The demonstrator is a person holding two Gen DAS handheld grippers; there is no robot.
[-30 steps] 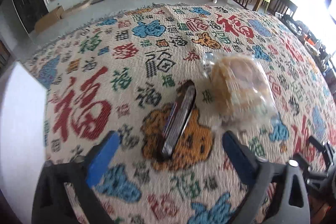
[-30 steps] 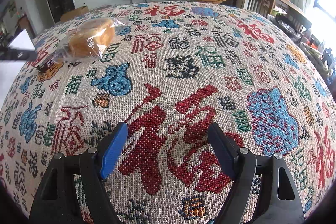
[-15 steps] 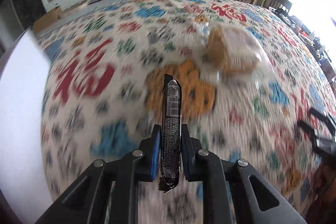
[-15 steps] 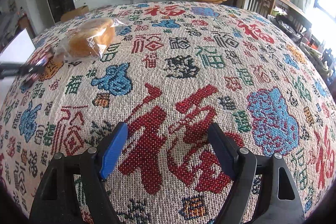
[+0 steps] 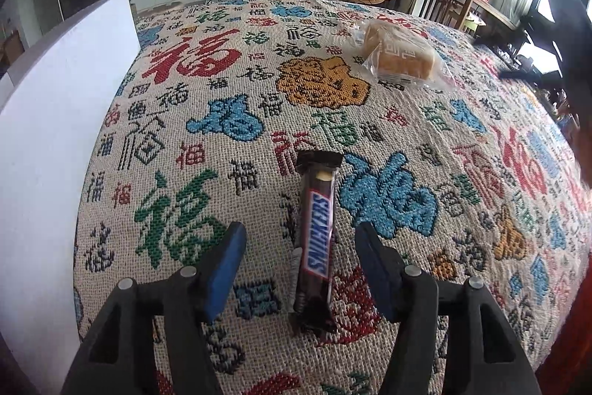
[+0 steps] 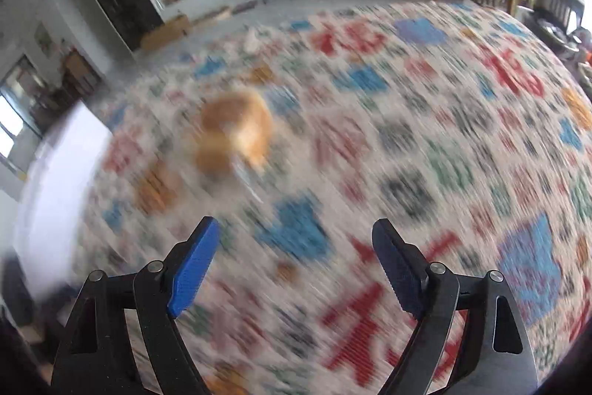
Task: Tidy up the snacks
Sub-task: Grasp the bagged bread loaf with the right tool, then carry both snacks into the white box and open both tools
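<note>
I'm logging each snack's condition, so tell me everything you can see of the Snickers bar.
The Snickers bar is a long, narrow bar in a glossy dark-brown wrapper with the blue-and-white logo running along its length and crimped ends that look sealed. It lies flat, logo up, on the patterned woven cloth, pointing away from the camera. It sits between the open fingers of the left hand-held gripper, which do not touch it. The right wrist view does not show it.

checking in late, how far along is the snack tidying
Done: the Snickers lies flat on the cloth, between the open left gripper, which holds nothing. In hand: nothing; the right gripper is open, facing the bread. Left: the bread, untouched.
</note>
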